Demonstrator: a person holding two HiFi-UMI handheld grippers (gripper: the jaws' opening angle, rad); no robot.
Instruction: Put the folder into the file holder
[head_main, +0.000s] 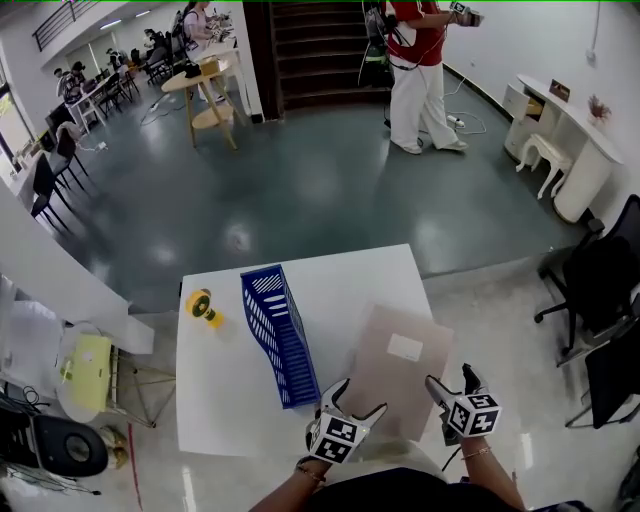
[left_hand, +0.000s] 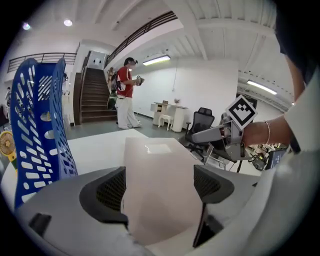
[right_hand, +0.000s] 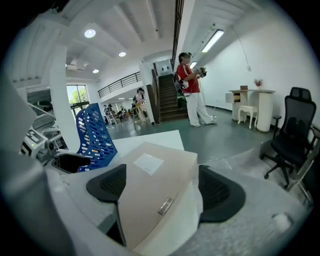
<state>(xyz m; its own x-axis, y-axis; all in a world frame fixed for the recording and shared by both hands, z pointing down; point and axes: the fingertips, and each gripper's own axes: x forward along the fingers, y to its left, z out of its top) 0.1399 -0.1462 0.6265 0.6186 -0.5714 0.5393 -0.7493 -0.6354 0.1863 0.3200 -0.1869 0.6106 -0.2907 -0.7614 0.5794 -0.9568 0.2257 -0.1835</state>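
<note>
— Where is the folder (head_main: 400, 370)?
— It lies flat on the white table (head_main: 220, 400), right in front of both grippers. Its near end sits between their jaws.
— Is the left gripper (head_main: 355, 397) holding it?
— No. Its jaws are wide apart, and the folder's near left corner fills the gap between them.
— And the right gripper (head_main: 450, 377)?
— The same. Its jaws are wide too, with the near right corner in the gap. A small metal clip shows on the folder's side there.
— Where is the file holder (head_main: 278, 335)?
— It is blue and stands upright, just to the left of the left gripper and a bit ahead of it.
— Anything else?
— A yellow thing (head_main: 203, 306) lies farther left, past the file holder. A person in a red top (head_main: 420, 60) stands far ahead by the stairs.
</note>
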